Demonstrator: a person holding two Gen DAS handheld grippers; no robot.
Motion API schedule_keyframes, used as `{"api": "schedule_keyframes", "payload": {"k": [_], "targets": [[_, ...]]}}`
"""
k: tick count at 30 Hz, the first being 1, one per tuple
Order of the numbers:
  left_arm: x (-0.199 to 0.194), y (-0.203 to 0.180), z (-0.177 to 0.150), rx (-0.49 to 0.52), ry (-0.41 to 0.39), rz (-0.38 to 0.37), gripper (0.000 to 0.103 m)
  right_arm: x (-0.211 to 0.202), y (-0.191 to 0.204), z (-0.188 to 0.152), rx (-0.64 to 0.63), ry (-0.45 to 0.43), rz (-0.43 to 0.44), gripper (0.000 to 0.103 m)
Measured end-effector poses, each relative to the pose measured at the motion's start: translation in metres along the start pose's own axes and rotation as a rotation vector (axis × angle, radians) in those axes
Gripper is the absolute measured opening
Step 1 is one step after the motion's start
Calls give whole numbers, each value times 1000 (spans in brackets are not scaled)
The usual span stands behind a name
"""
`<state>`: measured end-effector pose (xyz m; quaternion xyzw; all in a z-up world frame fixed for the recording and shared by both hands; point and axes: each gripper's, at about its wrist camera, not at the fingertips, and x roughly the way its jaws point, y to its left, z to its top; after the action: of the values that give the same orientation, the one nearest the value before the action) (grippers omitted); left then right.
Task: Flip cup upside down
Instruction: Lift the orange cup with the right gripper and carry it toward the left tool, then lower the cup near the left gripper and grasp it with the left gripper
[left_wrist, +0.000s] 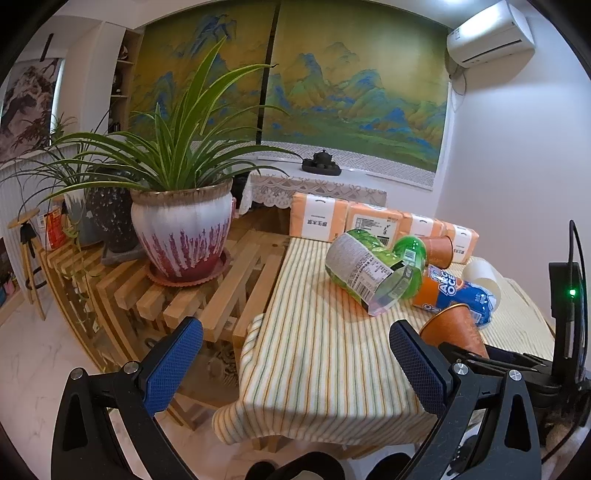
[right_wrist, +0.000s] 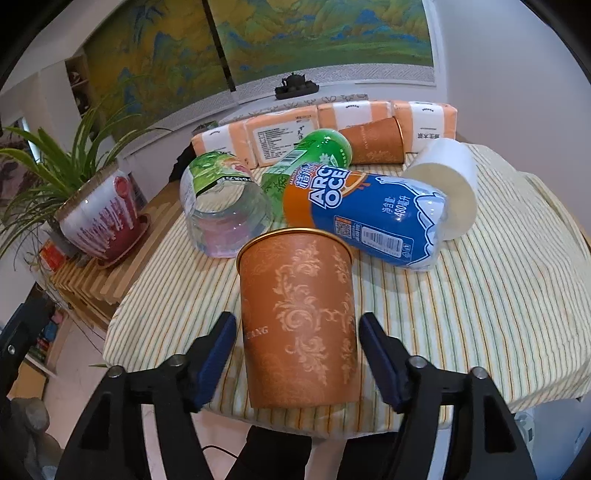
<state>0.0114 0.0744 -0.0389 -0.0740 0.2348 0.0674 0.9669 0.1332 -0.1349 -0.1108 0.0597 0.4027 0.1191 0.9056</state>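
An orange paper cup (right_wrist: 299, 317) with a pale floral pattern lies between the fingers of my right gripper (right_wrist: 297, 332), rim pointing away, near the front edge of the striped tablecloth (right_wrist: 480, 314). The blue pads stand just off each side of the cup with small gaps, so the gripper is open around it. The cup also shows in the left wrist view (left_wrist: 456, 328) at the right. My left gripper (left_wrist: 295, 354) is open and empty above the table's left front corner.
Behind the cup lie a blue and orange bottle (right_wrist: 373, 214), a green bottle (right_wrist: 314, 155), a clear bottle (right_wrist: 225, 210), a white cup (right_wrist: 447, 184) and a second orange cup (right_wrist: 373, 142). Tissue packs (right_wrist: 295, 133) line the back. A potted plant (left_wrist: 181, 229) stands on a wooden rack at left.
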Motion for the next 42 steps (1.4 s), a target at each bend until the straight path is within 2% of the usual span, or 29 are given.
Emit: {"api": "schedule_keyframes", "payload": {"k": [4, 16, 23, 32, 38, 42], "targets": [[0, -2, 0, 6, 2, 2, 102, -6, 2, 0, -18, -22, 8, 76], [2, -17, -5, 21, 12, -3, 102, -25, -10, 0, -14, -37, 56, 76], [-2, -36, -9, 18, 8, -26, 102, -60, -31, -4, 3, -99, 69, 76], [1, -91, -30, 47, 34, -104, 102, -101, -65, -15, -31, -220, -67, 76], [11, -131, -42, 68, 60, -155, 102, -106, -88, -19, 3, -239, -110, 76], [19, -147, -48, 79, 58, -152, 102, -107, -100, -22, 25, -248, -140, 76]]}}
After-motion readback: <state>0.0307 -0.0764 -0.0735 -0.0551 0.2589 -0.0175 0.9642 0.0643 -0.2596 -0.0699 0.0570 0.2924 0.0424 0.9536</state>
